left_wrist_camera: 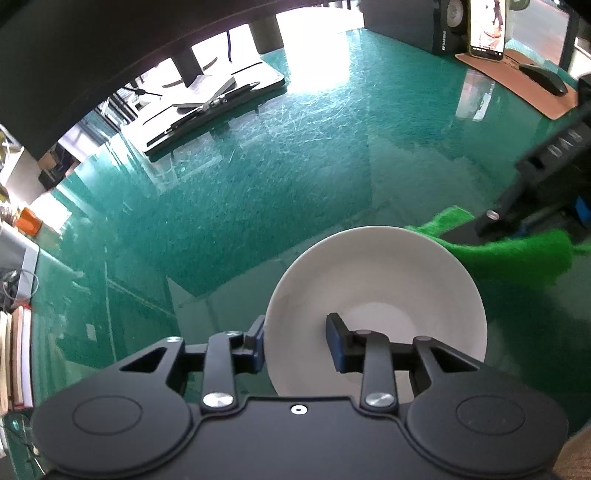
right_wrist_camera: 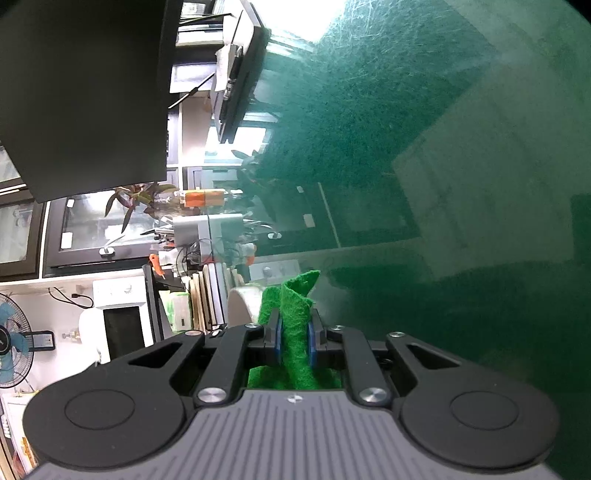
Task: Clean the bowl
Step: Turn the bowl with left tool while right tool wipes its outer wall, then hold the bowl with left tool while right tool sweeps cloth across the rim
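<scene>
One green glass-topped table [left_wrist_camera: 295,177] carries the whole scene. One white bowl [left_wrist_camera: 373,280] sits upright on it at the near right of the left wrist view. One left gripper [left_wrist_camera: 297,343] straddles the bowl's near-left rim, one finger outside the wall and one inside. The jaws stand at a middling width and whether the pads press the wall cannot be told. One right gripper [right_wrist_camera: 294,341] has its jaws narrow, clamped on one folded green scouring cloth [right_wrist_camera: 291,317]. In the left wrist view this cloth [left_wrist_camera: 509,254] hangs just past the bowl's far-right rim, and contact with the rim cannot be told.

Risks, judged from this arrangement:
- The bowl may slide or spin on the smooth glass if the wiping stroke begins before the left jaws close on the rim.
- A one-sided rim hold may tip the bowl when the cloth pushes down on the far wall.
- The cloth may pull out of the narrow clamp, since much of it stands free beyond the fingers.
- The two grippers may collide inside the bowl, because the left inner finger occupies part of the cavity.

Far items, counted: one folded stand [left_wrist_camera: 218,99] at the far left, one mouse pad [left_wrist_camera: 517,81], one phone [left_wrist_camera: 487,29] and one mouse [left_wrist_camera: 543,77] at the far right.
</scene>
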`<state>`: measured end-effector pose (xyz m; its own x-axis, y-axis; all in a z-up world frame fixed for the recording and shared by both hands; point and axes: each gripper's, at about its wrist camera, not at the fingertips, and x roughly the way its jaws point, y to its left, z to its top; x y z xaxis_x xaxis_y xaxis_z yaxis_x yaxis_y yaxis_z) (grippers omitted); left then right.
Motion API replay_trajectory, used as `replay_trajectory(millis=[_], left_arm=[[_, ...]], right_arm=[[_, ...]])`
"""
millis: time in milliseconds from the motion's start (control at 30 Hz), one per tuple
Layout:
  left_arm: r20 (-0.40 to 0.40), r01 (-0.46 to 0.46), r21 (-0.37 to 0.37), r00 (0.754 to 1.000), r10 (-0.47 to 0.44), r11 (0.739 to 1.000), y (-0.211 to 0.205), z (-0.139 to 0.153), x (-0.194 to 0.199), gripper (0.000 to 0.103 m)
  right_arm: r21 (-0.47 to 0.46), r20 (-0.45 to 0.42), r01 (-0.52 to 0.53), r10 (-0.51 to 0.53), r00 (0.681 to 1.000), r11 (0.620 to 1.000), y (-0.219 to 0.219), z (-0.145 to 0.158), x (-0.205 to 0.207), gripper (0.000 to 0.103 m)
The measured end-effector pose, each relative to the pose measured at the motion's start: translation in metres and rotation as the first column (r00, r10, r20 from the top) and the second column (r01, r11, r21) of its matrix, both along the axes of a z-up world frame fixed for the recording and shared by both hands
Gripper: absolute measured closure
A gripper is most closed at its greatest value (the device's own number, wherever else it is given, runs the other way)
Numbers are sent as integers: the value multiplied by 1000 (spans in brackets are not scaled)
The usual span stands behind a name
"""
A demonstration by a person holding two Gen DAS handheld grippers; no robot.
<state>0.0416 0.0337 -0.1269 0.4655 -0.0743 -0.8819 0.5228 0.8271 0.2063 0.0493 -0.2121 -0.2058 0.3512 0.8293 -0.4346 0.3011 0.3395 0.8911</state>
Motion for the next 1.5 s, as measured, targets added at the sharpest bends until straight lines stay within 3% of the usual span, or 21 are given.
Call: replay_trajectory(millis=[333, 633, 867, 1000, 1167, 1500], left_arm=[[17, 32, 15, 999, -32, 999, -4, 0, -2, 69], [15, 126, -26, 992, -126, 992, 0, -1, 0, 65], [14, 169, -31, 986, -169, 985, 1, -2, 1, 65], [18, 170, -25, 985, -169, 985, -1, -2, 1, 65], [20, 171, -15, 985, -170, 985, -2, -2, 1, 65], [26, 203, -26, 979, -202, 979, -2, -2, -1, 63]], right_arm=[[64, 26, -84, 83, 996, 994, 40, -7, 54, 89], [102, -25, -18, 21, 999, 995, 1, -11, 12, 88], [120, -49, -9, 14, 999, 993, 9, -18, 21, 88], [139, 0, -111, 112, 994, 984, 49, -21, 66, 88], [134, 29, -203, 201, 979, 970, 79, -20, 91, 88], [129, -46, -59, 65, 997, 990, 12, -17, 33, 84]])
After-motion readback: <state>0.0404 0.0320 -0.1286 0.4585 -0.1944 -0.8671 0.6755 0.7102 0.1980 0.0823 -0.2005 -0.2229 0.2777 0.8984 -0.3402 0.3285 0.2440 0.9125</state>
